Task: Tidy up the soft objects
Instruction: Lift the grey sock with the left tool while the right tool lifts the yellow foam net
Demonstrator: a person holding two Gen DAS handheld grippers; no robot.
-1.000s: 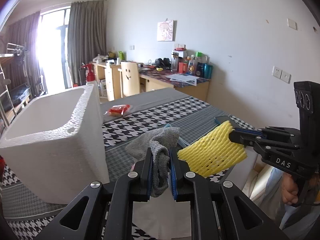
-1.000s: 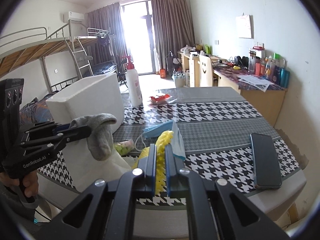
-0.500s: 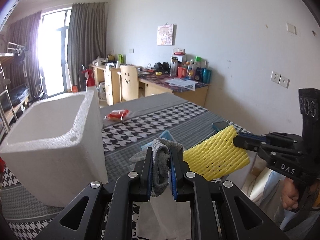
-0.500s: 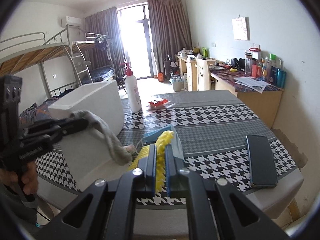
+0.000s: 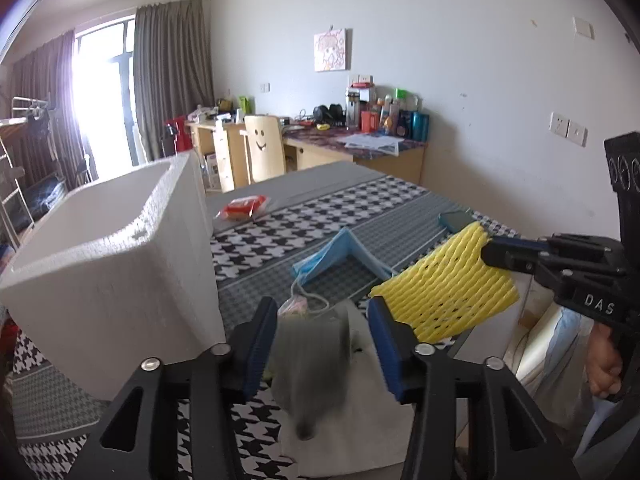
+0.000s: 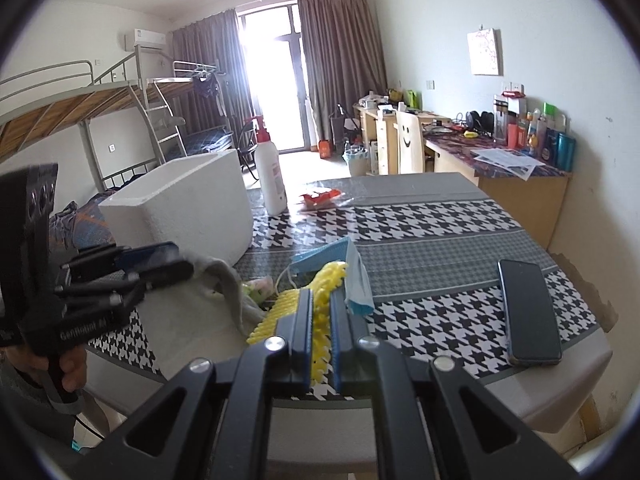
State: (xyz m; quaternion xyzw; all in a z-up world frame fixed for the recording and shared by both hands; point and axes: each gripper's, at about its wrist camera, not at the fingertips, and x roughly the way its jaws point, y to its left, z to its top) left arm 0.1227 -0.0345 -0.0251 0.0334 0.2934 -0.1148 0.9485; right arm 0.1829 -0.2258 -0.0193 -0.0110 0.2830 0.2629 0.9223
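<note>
Early stage, by look of it: foam box (image 5: 120,264) interior mostly hidden, nothing seen inside. Face mask (image 5: 340,252), small packet (image 5: 296,304) loose on table (image 6: 420,240).

Left gripper (image 5: 322,344) jaws opening; grey sock (image 5: 316,364) blurred between pads, dropping onto white sheet (image 5: 360,432), not gripped.

Right gripper (image 6: 320,332) pinched tight on yellow foam net (image 6: 320,312), held over near table edge.

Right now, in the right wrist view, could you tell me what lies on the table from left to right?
White foam box → white pump bottle → red packet → black phone.

Black phone (image 6: 528,314) near table edge (image 6: 568,384); white bottle (image 6: 271,178) beside red packet (image 6: 320,197).
</note>
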